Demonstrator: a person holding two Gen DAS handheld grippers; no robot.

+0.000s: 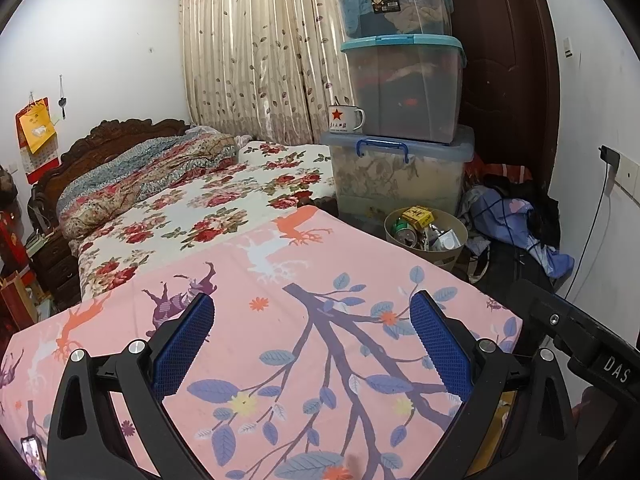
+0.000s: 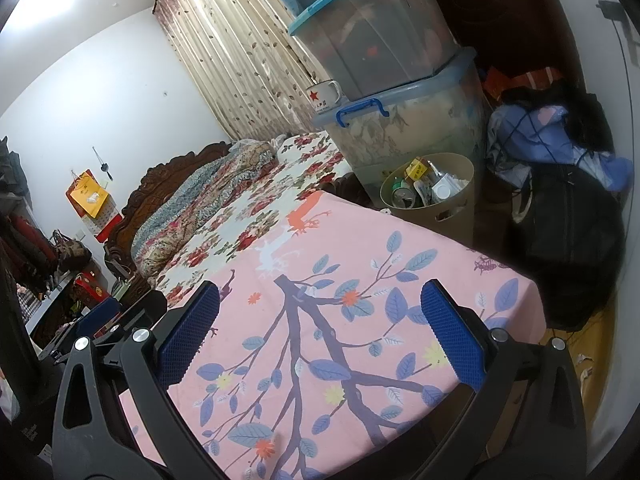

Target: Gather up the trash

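Left gripper [image 1: 312, 304]: blue-padded fingers [image 1: 184, 344] spread wide, nothing between them. It hangs over the pink tablecloth [image 1: 280, 344], printed with a dark branch, blue leaves and deer shapes. Whether it touches the cloth cannot be told.

Right gripper [image 2: 320, 296]: likewise spread wide, its blue pads [image 2: 452, 340] empty, over the same pink tablecloth [image 2: 304, 320]. In the left wrist view, part of the other tool's black body [image 1: 580, 340] shows off the cloth's right edge.

Landmark: the beige waste bin [image 1: 456, 256], on the floor just beyond the far right corner of the tablecloth. The trash is in it: a green can [image 1: 404, 234], a yellow carton [image 1: 418, 214] on top, and white wrappers and lids [image 1: 444, 242]. Right wrist view shows the same bin [image 2: 444, 208] with a slot handle in its wall, filled to about the rim. No loose trash is visible on the cloth.

Directly behind the bin: a stack of three clear storage boxes [image 1: 400, 176], the lowest with a blue handle, the upper two with teal lids. A white enamel mug [image 1: 346, 118] with a red star sits on the lowest box's lid, beside the middle box.

Right of the bin: a heap of blue and dark clothing [image 1: 516, 216] on the floor, before a dark wooden door [image 1: 504, 60].

Left of the bin: a bed [image 1: 224, 200] with a rose-print sheet and a folded quilt; leaf-print curtains [image 1: 256, 48] behind it.
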